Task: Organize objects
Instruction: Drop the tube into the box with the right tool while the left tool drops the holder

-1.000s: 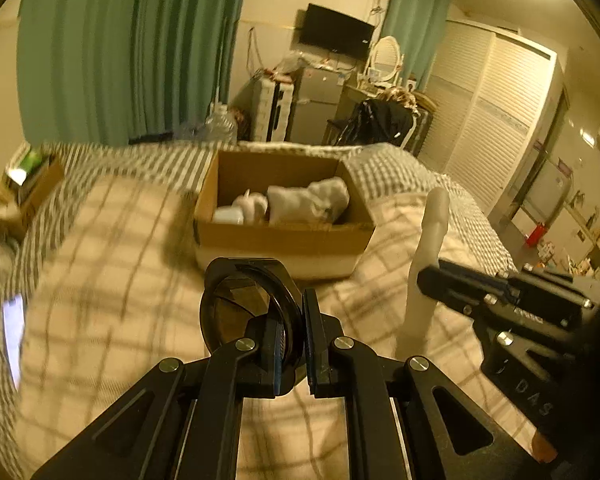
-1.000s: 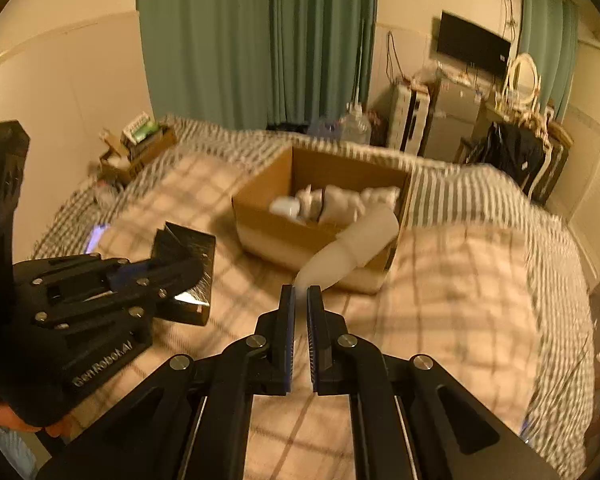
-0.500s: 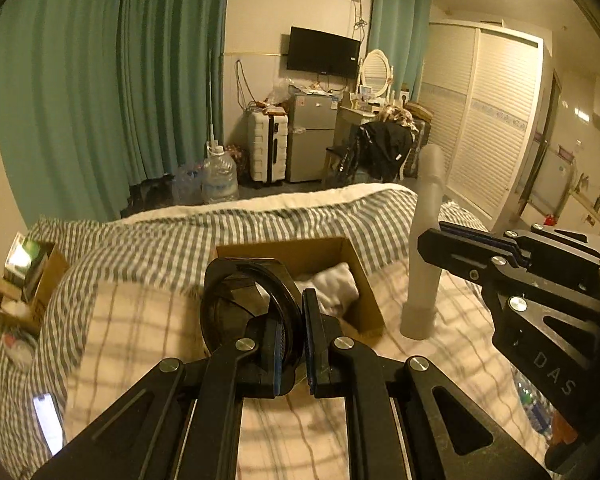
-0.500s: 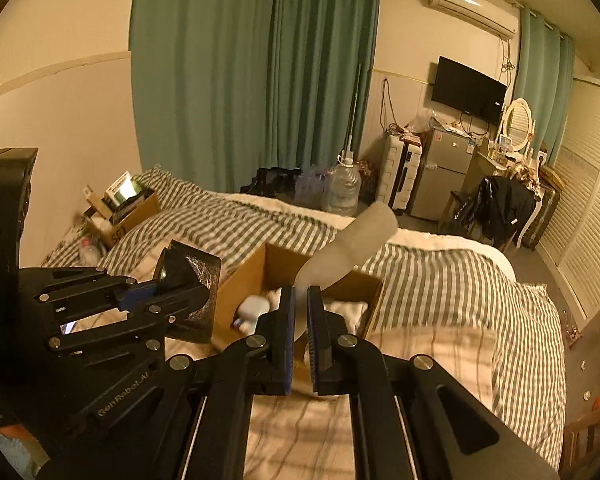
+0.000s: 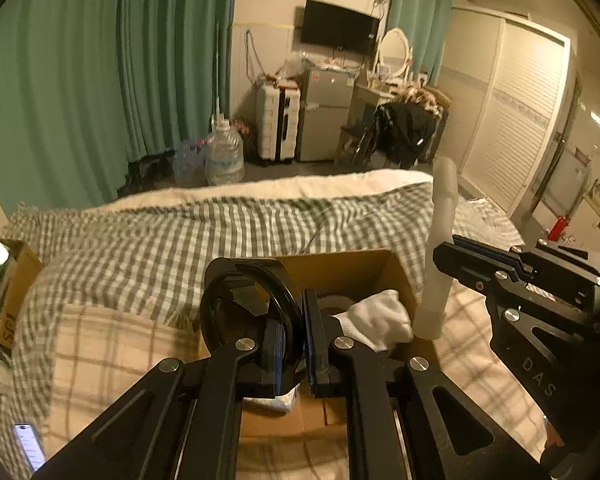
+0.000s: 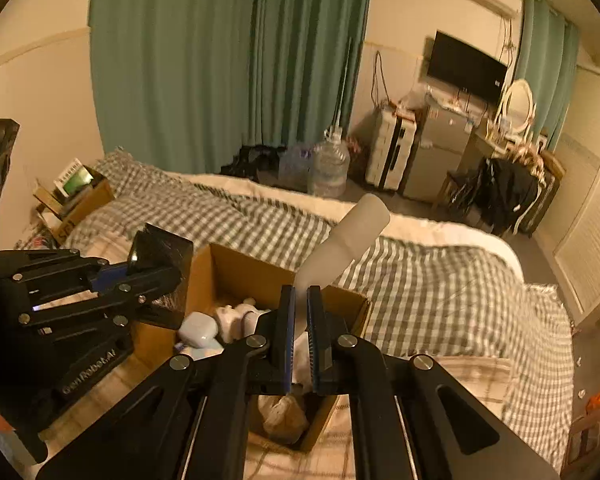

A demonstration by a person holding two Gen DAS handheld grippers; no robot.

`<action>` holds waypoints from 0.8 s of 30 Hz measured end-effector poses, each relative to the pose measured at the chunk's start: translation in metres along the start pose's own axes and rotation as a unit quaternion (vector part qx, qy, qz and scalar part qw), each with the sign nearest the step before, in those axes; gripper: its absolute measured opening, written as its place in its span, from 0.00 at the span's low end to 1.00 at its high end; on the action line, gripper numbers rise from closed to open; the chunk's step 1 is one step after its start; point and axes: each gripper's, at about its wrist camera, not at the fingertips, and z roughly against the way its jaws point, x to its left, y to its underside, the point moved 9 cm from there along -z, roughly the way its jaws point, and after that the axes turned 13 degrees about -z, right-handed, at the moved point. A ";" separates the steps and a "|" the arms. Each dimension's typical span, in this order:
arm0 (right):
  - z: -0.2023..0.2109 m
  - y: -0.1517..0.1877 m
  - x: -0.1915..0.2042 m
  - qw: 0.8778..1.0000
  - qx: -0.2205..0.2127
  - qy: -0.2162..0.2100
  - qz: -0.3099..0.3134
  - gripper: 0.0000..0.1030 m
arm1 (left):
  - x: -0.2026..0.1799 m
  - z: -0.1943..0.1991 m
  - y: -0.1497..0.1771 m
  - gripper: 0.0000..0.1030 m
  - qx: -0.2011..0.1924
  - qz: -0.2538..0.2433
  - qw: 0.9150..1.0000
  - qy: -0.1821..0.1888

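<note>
My left gripper [image 5: 296, 312] is shut on a black box with a round rim [image 5: 244, 304] and holds it over the near left part of the open cardboard box [image 5: 356, 268]. The black box also shows in the right wrist view [image 6: 160, 252]. My right gripper [image 6: 298, 300] is shut on a white frosted bottle [image 6: 344, 244], tilted up to the right above the cardboard box [image 6: 236, 268]. The bottle stands upright in the left wrist view [image 5: 440, 248]. Inside the box lie white cloth [image 5: 380, 320], a white earbud case [image 6: 198, 330] and other white items.
The cardboard box sits on a bed with a checked blanket [image 5: 148, 248]. A phone [image 5: 30, 446] lies at the bed's near left. A second carton of items [image 6: 76, 196] stands at the left wall. Water jugs [image 5: 224, 156], suitcase and fridge stand beyond the bed.
Both grippers have moved forward over the cardboard box, each still holding its object. The box now lies right under the fingers.
</note>
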 end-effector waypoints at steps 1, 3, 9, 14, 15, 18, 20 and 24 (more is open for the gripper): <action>-0.010 0.003 -0.003 1.000 0.007 -0.001 -0.001 0.05 | 0.002 -0.009 0.002 0.08 0.004 0.002 1.000 0.001; -0.031 0.012 -0.006 1.000 0.023 -0.005 -0.002 0.05 | 0.004 -0.026 0.008 0.08 0.012 -0.001 1.000 0.002; -0.075 0.035 -0.014 0.998 0.060 -0.021 -0.009 0.05 | 0.009 -0.070 0.027 0.08 0.049 -0.001 0.999 0.001; -0.094 0.047 -0.017 0.996 0.078 -0.034 -0.018 0.10 | 0.007 -0.084 0.033 0.09 0.052 0.000 0.999 0.008; -0.094 0.048 -0.018 0.996 0.079 -0.037 -0.020 0.16 | 0.007 -0.085 0.035 0.09 0.052 0.003 0.999 0.012; -0.088 0.045 -0.019 0.996 0.069 -0.045 -0.028 0.17 | 0.007 -0.086 0.037 0.11 0.051 0.006 0.999 0.011; -0.082 0.039 -0.019 0.997 0.059 -0.044 -0.033 0.19 | 0.008 -0.085 0.036 0.11 0.056 -0.001 0.998 0.003; -0.061 0.027 -0.026 0.997 0.037 -0.043 -0.046 0.36 | 0.008 -0.072 0.033 0.29 0.050 -0.006 0.999 -0.001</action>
